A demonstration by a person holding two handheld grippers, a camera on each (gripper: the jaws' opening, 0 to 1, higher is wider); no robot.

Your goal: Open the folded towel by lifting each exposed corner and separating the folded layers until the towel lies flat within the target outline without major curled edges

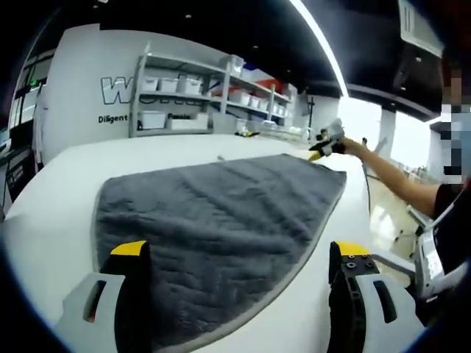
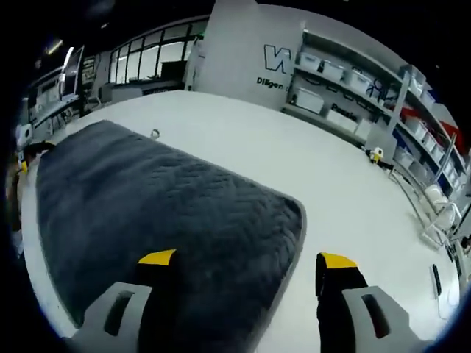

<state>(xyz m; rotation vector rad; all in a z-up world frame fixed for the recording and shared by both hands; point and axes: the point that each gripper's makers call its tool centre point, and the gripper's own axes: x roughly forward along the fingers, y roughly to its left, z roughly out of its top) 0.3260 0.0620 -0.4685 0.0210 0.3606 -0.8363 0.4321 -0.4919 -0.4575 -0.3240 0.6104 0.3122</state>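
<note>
A dark grey towel [image 1: 213, 220] with a lighter hem lies spread out on the white table [image 1: 51, 235]. My left gripper [image 1: 239, 254] is open and hovers low over the towel's near edge, jaws wide apart and holding nothing. At the towel's far corner a person's hand holds my right gripper [image 1: 326, 145]. In the right gripper view the towel [image 2: 147, 213] stretches away to the left, and its rounded corner lies just ahead of my open right gripper [image 2: 246, 259]. A bit of yellow at the towel's far left end looks like my left gripper [image 2: 23, 158].
Shelves [image 1: 191, 92] with white bins stand against a lettered wall behind the table. A small ring [image 2: 154, 134] lies just past the towel, a small yellow object [image 2: 376, 154] near the table's far edge. The person's arm [image 1: 401, 187] reaches in from the right.
</note>
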